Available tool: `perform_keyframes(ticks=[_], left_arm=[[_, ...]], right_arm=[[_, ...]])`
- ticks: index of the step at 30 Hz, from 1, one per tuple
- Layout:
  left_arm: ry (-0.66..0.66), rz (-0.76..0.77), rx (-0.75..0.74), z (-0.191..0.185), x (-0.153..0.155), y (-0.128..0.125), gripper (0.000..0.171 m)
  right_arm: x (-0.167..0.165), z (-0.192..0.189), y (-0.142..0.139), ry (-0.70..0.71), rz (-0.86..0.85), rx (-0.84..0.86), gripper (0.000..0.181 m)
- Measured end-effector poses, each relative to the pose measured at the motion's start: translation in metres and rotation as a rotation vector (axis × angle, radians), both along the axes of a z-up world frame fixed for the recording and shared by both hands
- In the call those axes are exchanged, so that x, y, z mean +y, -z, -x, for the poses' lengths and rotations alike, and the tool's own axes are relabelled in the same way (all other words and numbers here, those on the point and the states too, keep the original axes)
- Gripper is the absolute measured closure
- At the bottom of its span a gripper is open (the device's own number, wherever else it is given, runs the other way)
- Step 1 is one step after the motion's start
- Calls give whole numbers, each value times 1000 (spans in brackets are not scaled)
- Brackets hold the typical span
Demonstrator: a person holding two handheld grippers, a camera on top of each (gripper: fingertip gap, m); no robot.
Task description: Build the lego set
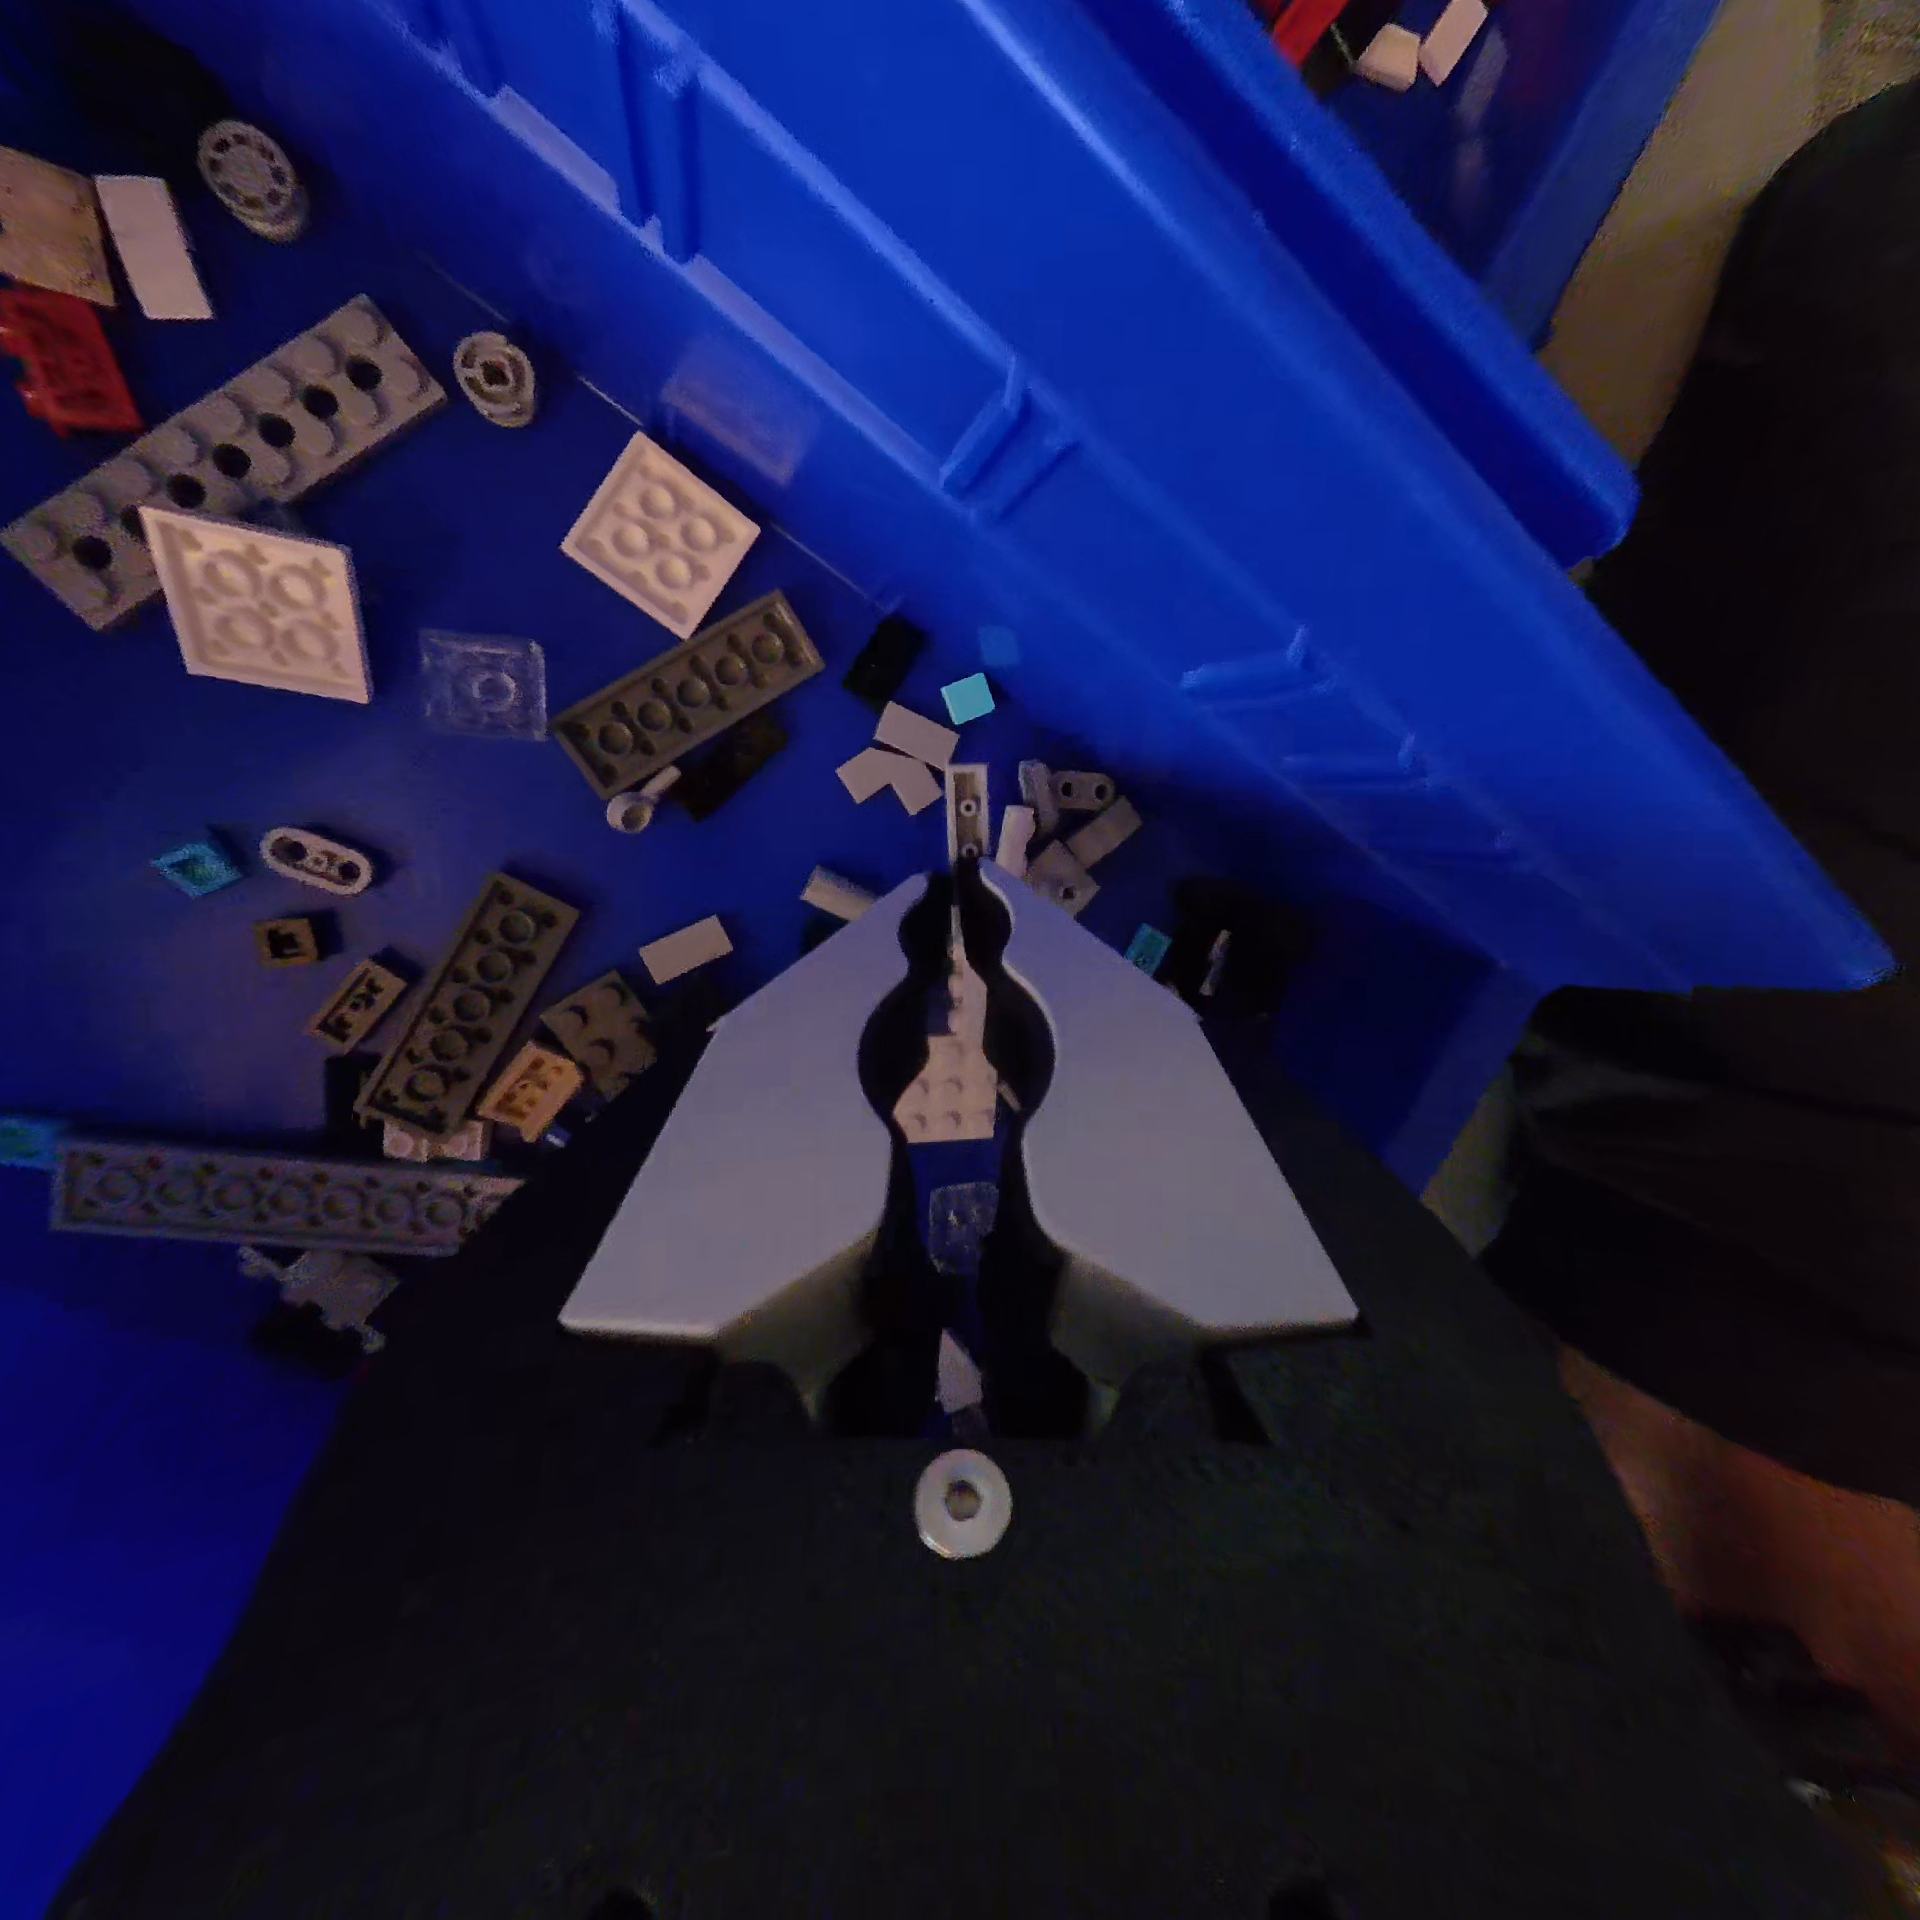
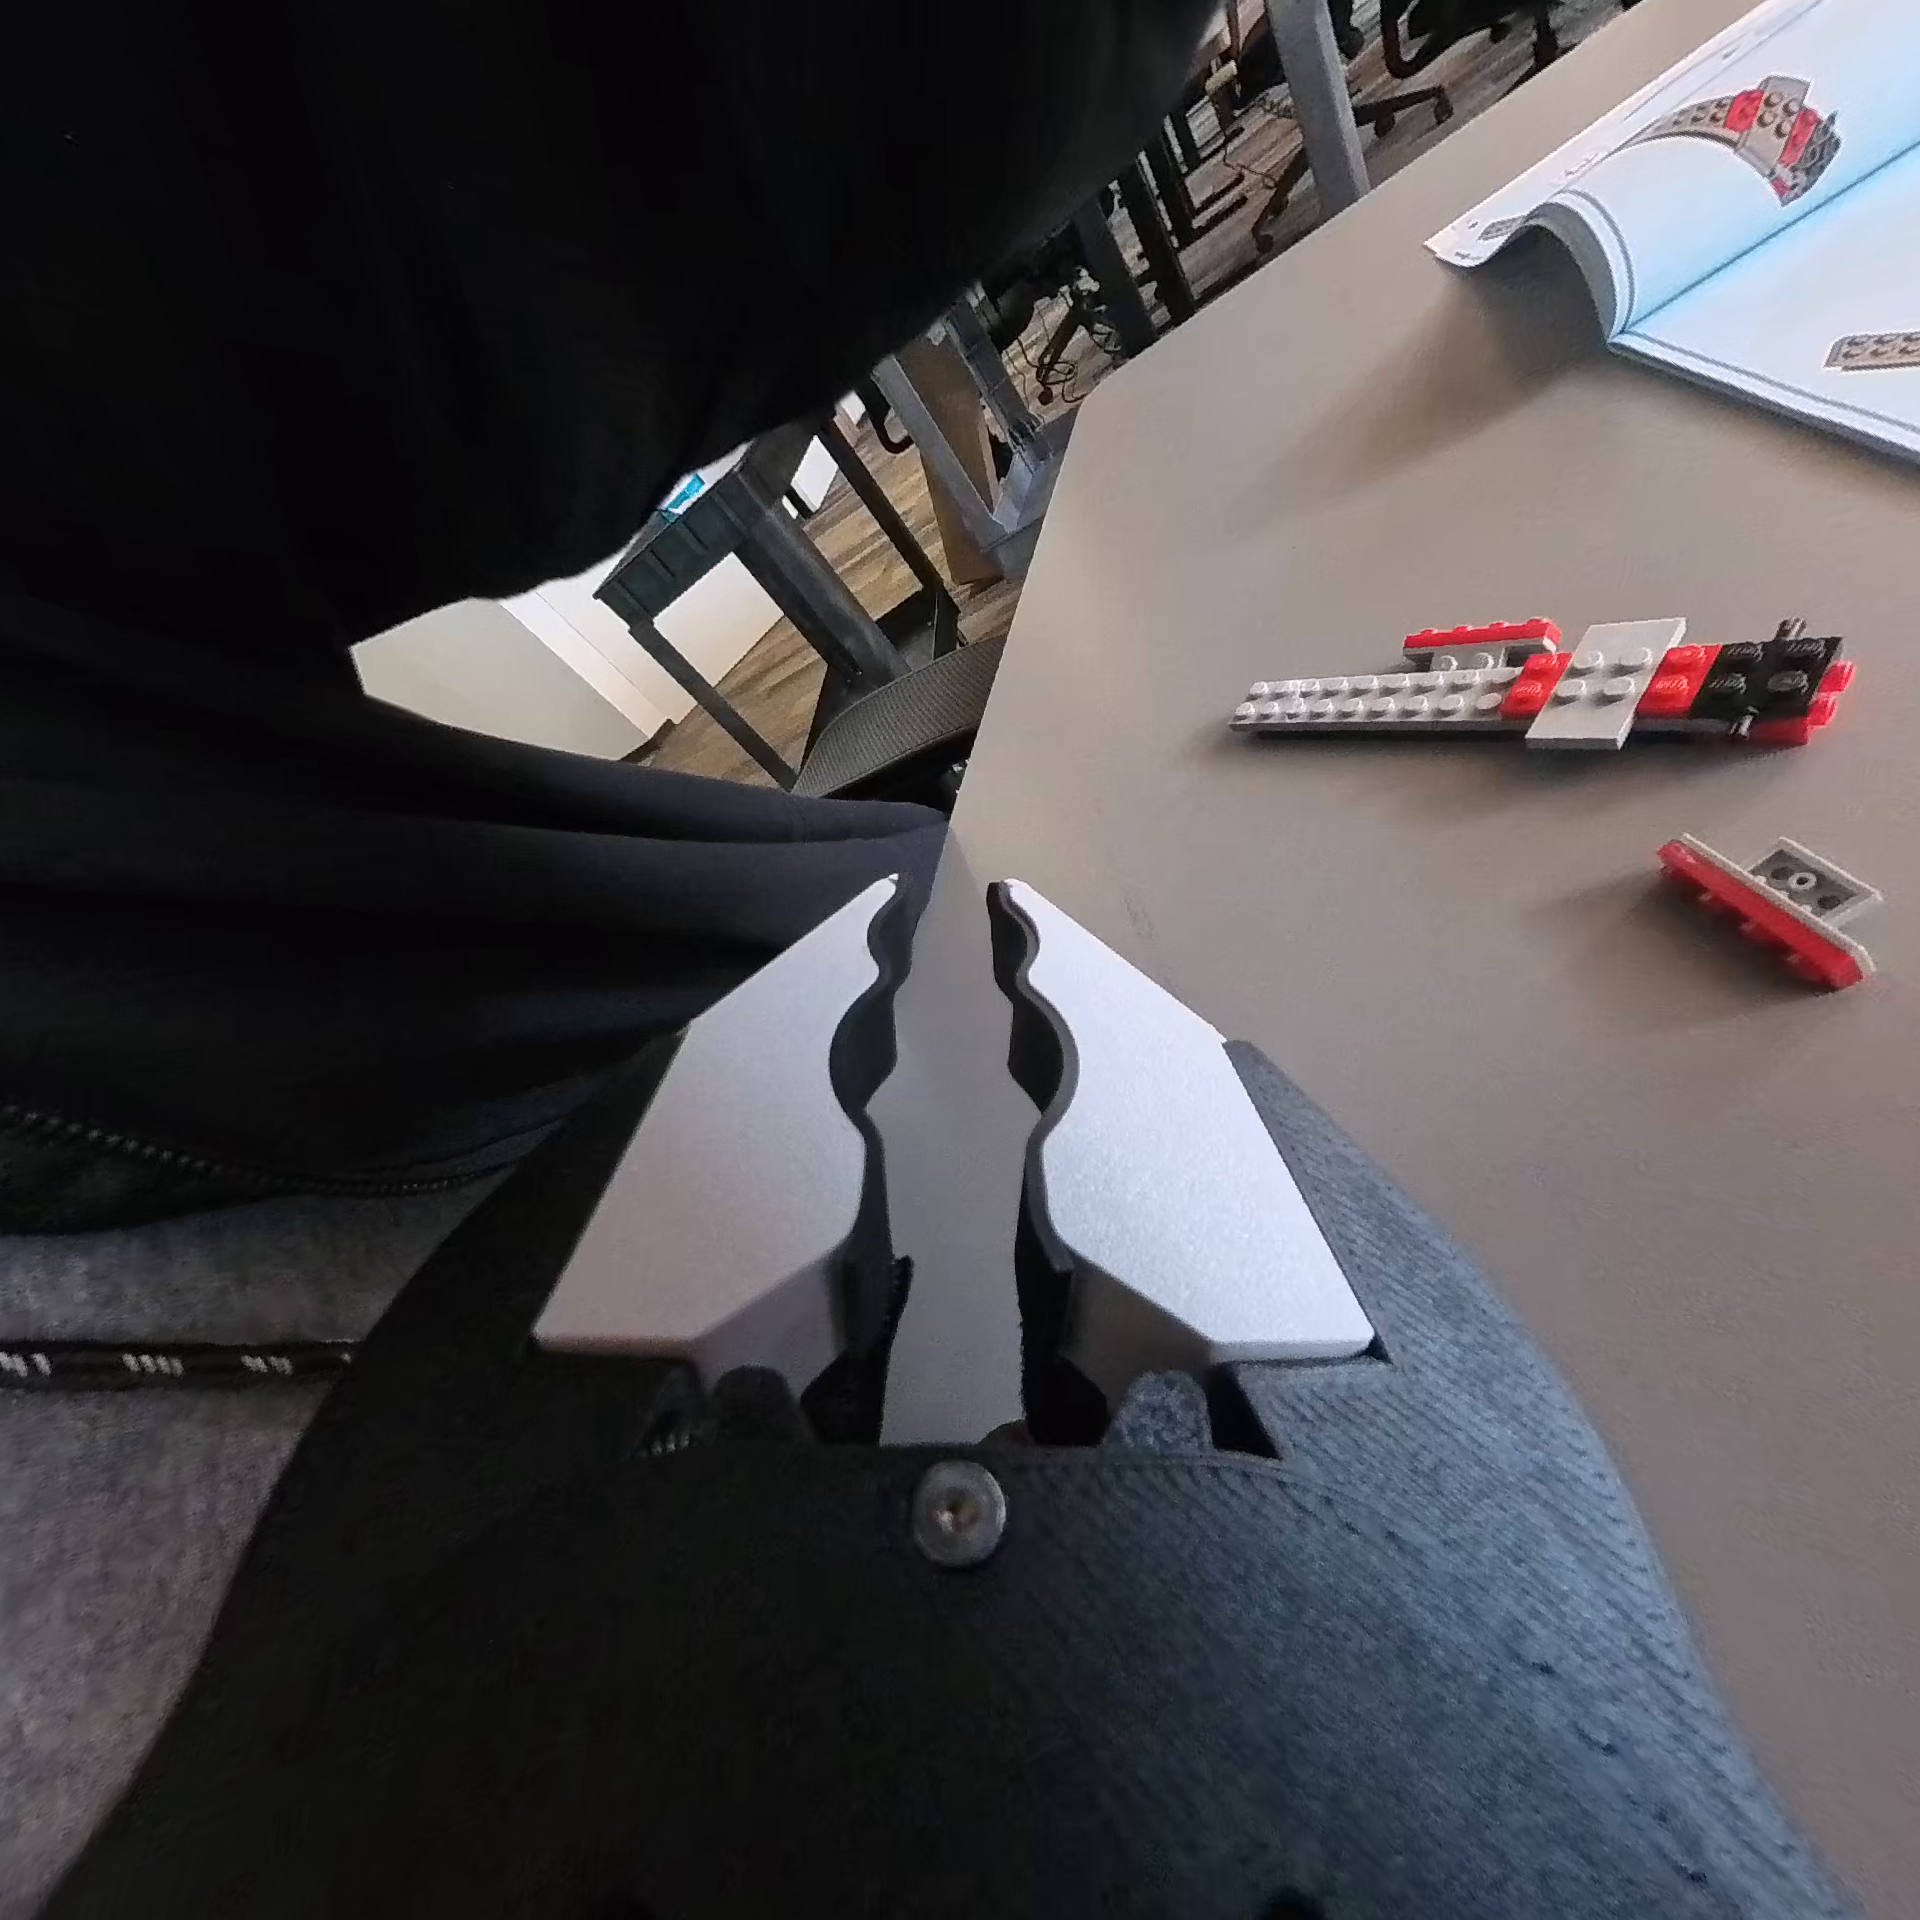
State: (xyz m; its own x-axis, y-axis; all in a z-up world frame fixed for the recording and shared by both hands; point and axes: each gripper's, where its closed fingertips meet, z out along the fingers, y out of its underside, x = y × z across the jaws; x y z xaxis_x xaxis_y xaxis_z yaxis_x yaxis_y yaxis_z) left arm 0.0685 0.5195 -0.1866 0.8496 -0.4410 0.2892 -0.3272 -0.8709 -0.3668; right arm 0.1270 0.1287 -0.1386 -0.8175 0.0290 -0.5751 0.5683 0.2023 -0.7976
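My left gripper [image 1: 961,883] is down inside the blue bin [image 1: 935,312], its fingers pressed together on the end of a small narrow grey plate [image 1: 967,810] that sticks out past the tips, near the bin's side wall. Loose pieces lie all around on the bin floor: white square plates [image 1: 660,532], a dark grey studded plate [image 1: 688,691], a long grey plate with holes [image 1: 223,457] and a turquoise tile [image 1: 967,698] close to the wall.

My right gripper [image 2: 945,894] hangs at the near edge of the desk [image 2: 1351,1091] with its fingers slightly apart and nothing between them. The half-built model [image 2: 1538,691], red, grey and black, lies farther in on the desk, a small red and grey sub-assembly [image 2: 1766,914] just beside it, and the open instruction booklet [image 2: 1714,239] sits toward the far corner.

I judge the narrow plate to be very light, stiff and smooth, so it could twist or slip out of an end-on pinch. A hold across its long edges nearer the middle would be steadier before pressing it onto studs.
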Motion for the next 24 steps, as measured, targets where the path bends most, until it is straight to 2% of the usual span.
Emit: perform_keyframes(ticks=[4, 8, 11, 14, 16, 19, 22, 24], left_arm=[[-34, -50, -35, 4, -4, -24, 170], [-114, -147, -97, 16, -19, -71, 171], [-194, -230, -131, 30, -49, -108, 171], [-317, -297, -120, 53, -97, -130, 171], [-423, -323, -118, 69, -135, -133, 170], [-576, -317, -128, 83, -195, -120, 171], [-733, -320, -157, 90, -242, -99, 171], [-801, -277, -155, 91, -263, -71, 171]], right_arm=[[0, 0, 0, 1, 2, 3, 164], [1, 0, -1, 4, 6, 10, 164], [1, 0, -2, 5, 8, 14, 164], [1, -1, -2, 5, 11, 17, 164], [1, -1, -2, 5, 10, 19, 164], [2, -1, -3, 5, 12, 18, 164], [2, -1, -3, 4, 13, 17, 164], [2, -1, -3, 2, 13, 14, 164]])
